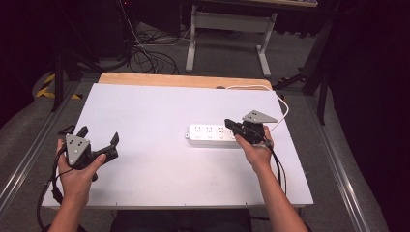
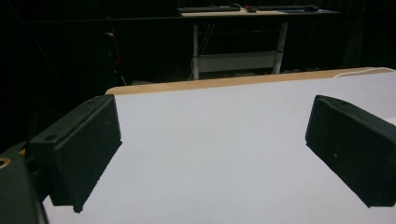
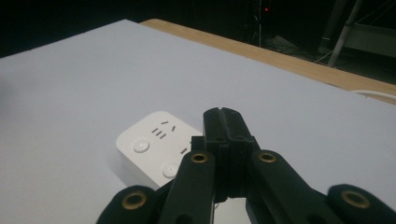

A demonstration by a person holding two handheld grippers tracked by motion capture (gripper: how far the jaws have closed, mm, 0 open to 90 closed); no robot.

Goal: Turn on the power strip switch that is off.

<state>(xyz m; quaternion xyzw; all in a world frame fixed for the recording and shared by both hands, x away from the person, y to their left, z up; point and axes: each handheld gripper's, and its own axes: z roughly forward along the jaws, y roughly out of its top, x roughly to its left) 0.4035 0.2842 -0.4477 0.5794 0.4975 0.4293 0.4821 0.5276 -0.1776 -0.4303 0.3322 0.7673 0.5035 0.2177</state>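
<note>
Left gripper (image 1: 99, 138) at table (image 1: 145, 111) 8 o'clock, jaws wide. Right gripper (image 3: 222, 122) over power strip (image 1: 211, 134) at 3 o'clock, jaws pressed together, holding nothing.

A dim room surrounds the white-topped table (image 1: 145, 111); behind it, a white-legged desk (image 1: 232, 21) and tangled cables (image 1: 145, 55) on grey floor (image 1: 217, 60).

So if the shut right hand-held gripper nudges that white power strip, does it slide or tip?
The power strip lies flat and long, so it probably slides, not tips. Its rigid-looking casing should stay stiff. Its white cord trails off the far end and may drag or swing it.
</note>
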